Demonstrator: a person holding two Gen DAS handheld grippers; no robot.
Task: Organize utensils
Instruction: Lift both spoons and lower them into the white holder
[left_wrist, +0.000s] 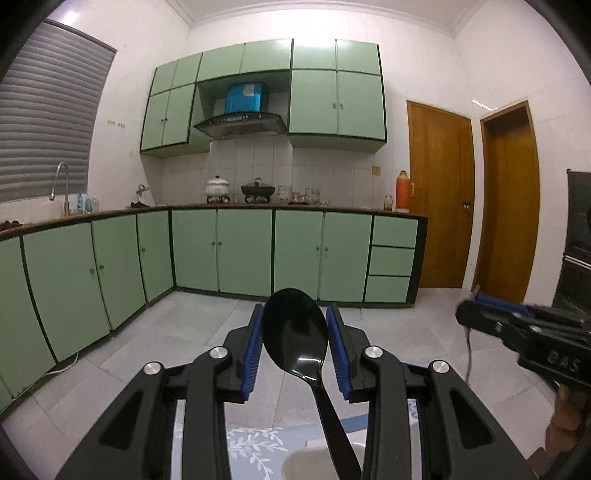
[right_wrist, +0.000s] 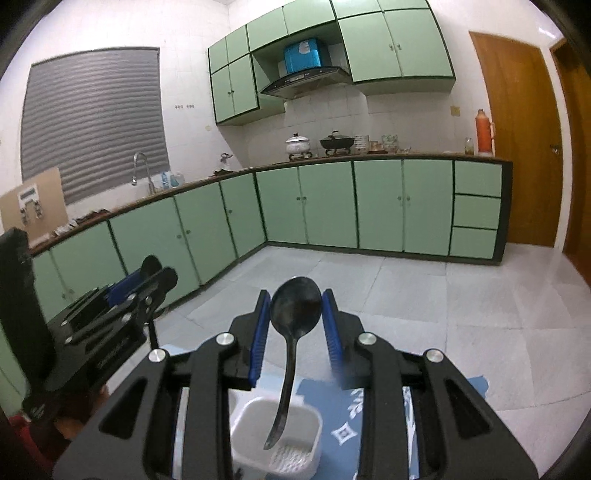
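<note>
Left claw (left_wrist: 295, 332) grips a glossy black plastic spoon (left_wrist: 295, 332) by its bowl, blue pads (left_wrist: 255, 345) pressing both sides. The bowl stands up between the fingertips, and the handle runs down and back toward the camera, slightly right of centre. Below the claw, near the handle's end, is the rim of a white container (left_wrist: 295, 459) on a patterned blue-and-white cloth (left_wrist: 255, 443).

Right claw (right_wrist: 295, 314) grips a darker, duller spoon (right_wrist: 295, 306) the same way, bowl clamped between the blue pads (right_wrist: 260, 332), handle curving down and back. Its tip hangs over a white holder (right_wrist: 240, 432) with a perforated bottom, directly below the claw on the cloth; can't tell if the tip touches it.

Each claw shows at the other view's edge, side by side and apart. Green cabinets (left_wrist: 243, 251) and tiled floor (right_wrist: 406, 295) lie ahead of both claws.
</note>
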